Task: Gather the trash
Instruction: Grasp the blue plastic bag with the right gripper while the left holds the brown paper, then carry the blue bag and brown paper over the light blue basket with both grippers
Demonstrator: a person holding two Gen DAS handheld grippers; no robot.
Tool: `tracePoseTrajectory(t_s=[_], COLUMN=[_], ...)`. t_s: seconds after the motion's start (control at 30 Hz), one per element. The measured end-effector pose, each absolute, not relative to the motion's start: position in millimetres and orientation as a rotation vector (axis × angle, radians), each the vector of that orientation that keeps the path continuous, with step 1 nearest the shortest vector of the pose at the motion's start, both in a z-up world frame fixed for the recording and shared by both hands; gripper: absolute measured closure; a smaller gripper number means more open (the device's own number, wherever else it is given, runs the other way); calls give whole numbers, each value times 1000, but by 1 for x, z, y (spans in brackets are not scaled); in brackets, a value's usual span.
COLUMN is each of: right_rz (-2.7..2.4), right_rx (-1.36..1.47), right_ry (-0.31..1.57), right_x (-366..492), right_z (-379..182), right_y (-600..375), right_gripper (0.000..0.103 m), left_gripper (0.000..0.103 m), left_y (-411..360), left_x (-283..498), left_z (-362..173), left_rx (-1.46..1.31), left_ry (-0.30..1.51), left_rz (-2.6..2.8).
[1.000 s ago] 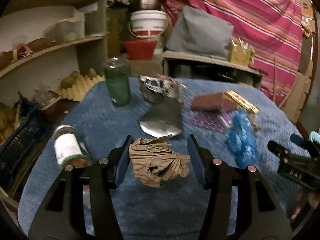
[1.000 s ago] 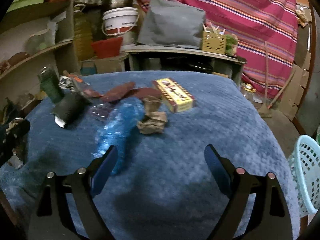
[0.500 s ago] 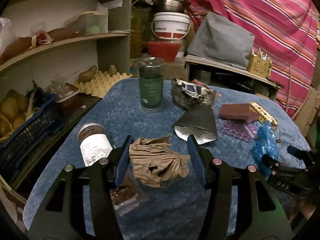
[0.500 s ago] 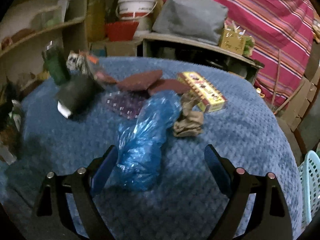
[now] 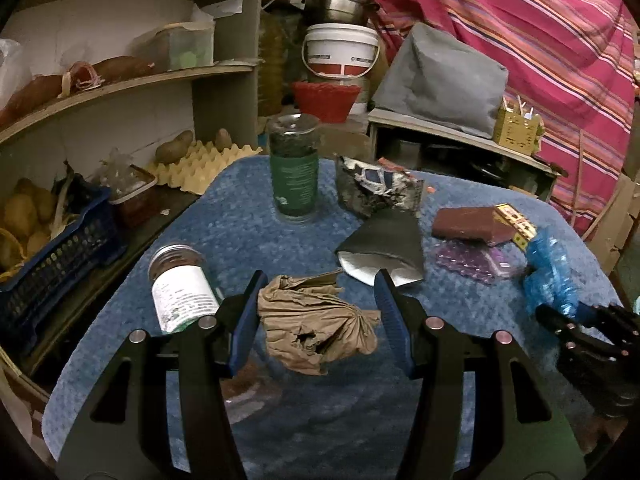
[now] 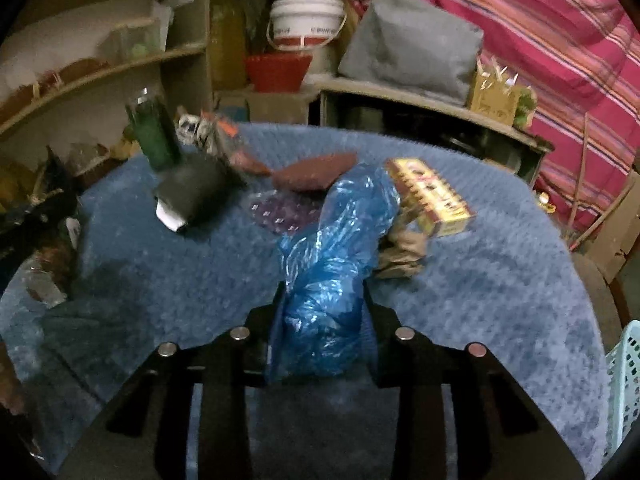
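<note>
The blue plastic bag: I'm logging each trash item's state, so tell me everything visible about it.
The blue plastic bag is thin, glossy, translucent film, crumpled into a long bundle. It lies on the blue tablecloth, its near end between the right gripper fingers, which have closed against it. Its far end lies by the yellow box and brown crumpled paper.
</note>
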State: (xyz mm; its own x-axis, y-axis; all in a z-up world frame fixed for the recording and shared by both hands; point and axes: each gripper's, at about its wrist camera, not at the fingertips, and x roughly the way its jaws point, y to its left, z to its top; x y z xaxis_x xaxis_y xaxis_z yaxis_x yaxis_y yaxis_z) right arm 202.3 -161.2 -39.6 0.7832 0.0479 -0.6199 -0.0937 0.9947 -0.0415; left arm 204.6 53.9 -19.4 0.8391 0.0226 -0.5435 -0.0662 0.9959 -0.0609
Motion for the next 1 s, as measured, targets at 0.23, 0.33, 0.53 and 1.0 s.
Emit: tracePoseTrajectory(t_s=[0.23,0.33,0.53,1.0], right_rz=[8,-24,-82,-266], right_rx=[-66,-74,-83,-46], right_ry=[595,577,577,604], right_x=[173,163,149,109], right_z=[-16,-9,-9,-17], right_y=[-201,-219,-257,-377], right_gripper=[70,70,70,70], left_gripper=[49,49,49,49], left_y=[27,13,-16,-98], left_x=[198,195,190,183], left_z=[-15,-11,-6,-16], left_rx=[-57,-53,-37,59], left_ry=[562,561,549,564], left_rz=[16,0,-33,-150])
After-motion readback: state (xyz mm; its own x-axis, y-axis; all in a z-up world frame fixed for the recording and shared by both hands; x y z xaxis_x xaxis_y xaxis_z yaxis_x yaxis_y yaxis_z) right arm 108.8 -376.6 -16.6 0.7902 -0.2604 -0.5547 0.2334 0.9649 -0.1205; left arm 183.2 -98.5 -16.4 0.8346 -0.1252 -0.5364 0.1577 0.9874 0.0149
